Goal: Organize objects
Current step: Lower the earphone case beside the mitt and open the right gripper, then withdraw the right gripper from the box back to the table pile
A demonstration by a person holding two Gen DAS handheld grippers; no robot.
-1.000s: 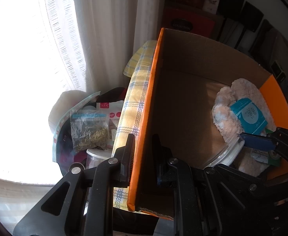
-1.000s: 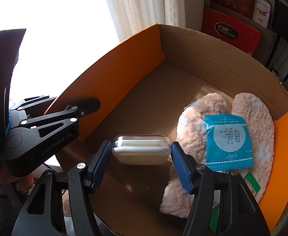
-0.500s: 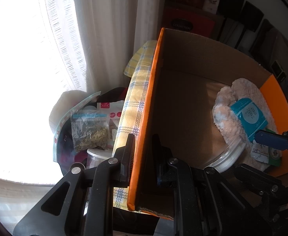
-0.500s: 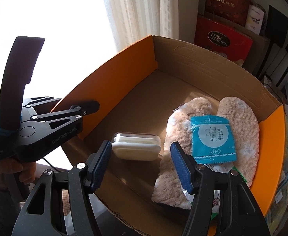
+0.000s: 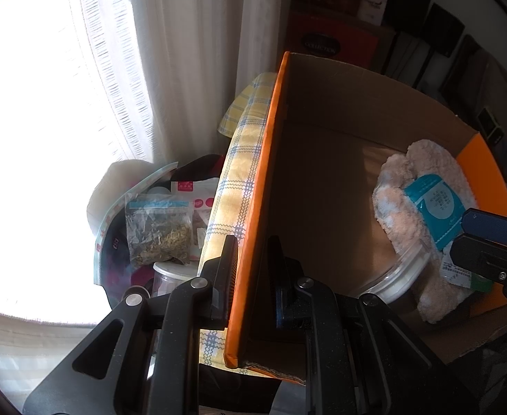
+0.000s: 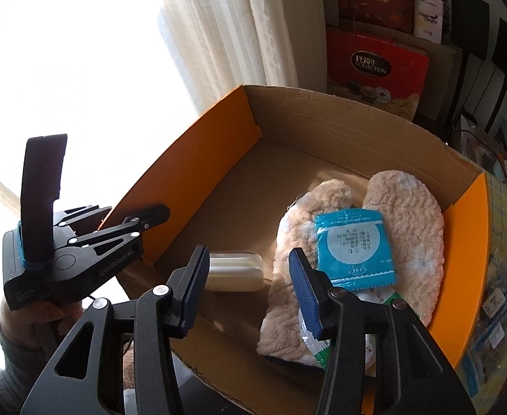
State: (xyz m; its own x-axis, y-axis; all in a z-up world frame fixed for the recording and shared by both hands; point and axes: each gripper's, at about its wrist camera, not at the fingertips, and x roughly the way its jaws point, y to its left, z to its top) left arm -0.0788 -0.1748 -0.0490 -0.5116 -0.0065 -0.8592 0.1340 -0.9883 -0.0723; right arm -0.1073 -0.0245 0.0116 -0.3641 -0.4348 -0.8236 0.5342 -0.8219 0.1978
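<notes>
An open cardboard box with orange walls [image 6: 191, 159] [image 5: 253, 207] holds two fluffy beige insoles [image 6: 405, 214] [image 5: 423, 173], a teal packet [image 6: 352, 247] [image 5: 433, 207] on top of them, and a white lidded container [image 6: 236, 269] [image 5: 397, 278] near the box's front. My left gripper [image 5: 250, 276] [image 6: 149, 218] is shut on the box's left orange wall, one finger on each side. My right gripper [image 6: 250, 287] is open and empty, raised above the box's front edge, back from the white container.
Left of the box lie a yellow checked cloth [image 5: 232, 186], a clear bag of dried herbs [image 5: 158, 233], pink-and-white packets [image 5: 198, 200] and a jar [image 5: 167, 276]. A white curtain [image 6: 226, 27] hangs behind. A red gift box [image 6: 374, 65] and dark items stand at the back.
My right gripper has let go of the white container, which now lies in the box, and has pulled back and up. The left gripper has kept its hold on the wall.
</notes>
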